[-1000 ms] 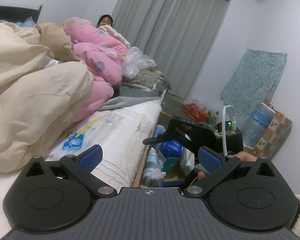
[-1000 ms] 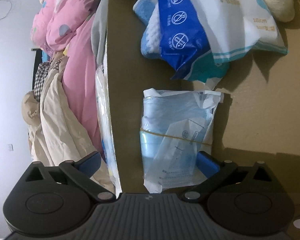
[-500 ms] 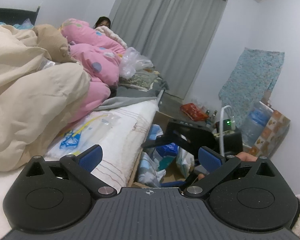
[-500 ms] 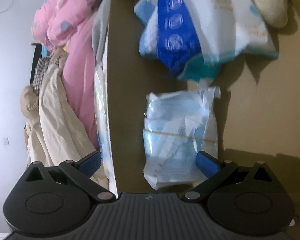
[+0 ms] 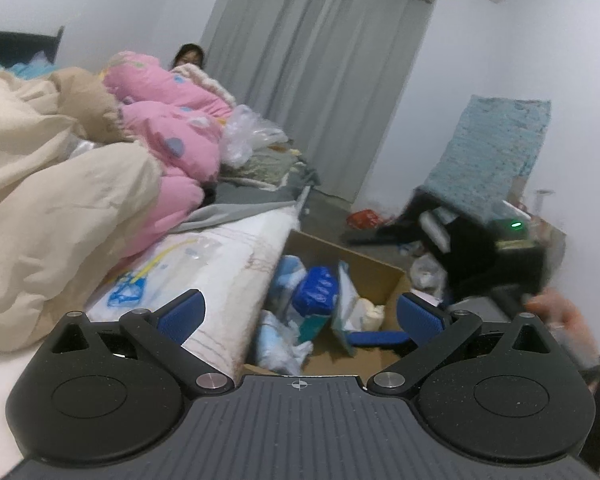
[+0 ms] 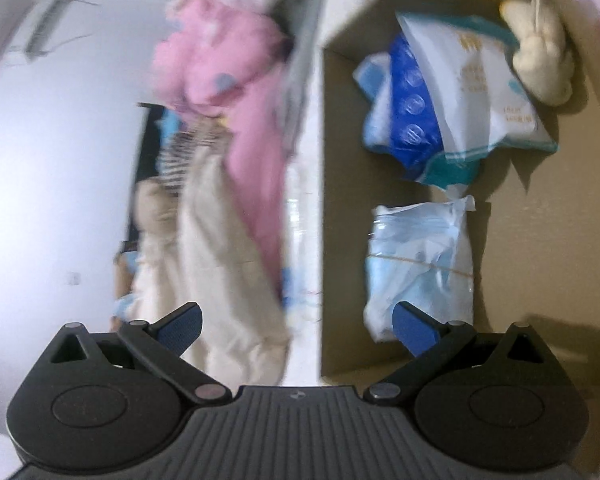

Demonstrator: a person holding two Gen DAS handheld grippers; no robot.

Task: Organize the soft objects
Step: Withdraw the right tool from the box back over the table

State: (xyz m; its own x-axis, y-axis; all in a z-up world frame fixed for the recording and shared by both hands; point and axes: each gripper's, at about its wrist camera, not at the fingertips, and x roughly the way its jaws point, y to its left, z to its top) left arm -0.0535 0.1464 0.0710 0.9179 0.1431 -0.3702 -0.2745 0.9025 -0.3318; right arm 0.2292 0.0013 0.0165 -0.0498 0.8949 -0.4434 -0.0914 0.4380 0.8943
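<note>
Both claws spread, empty: left claw, right claw above box. Blurred view; I may misjudge the bed-side wall and snag it.

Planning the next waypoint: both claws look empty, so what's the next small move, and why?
Probably swing the left claw toward the flat plastic packet on the mattress. Both claws are open and empty, the cardboard box already holds the mask bundle, and that packet lies loose outside it.
</note>
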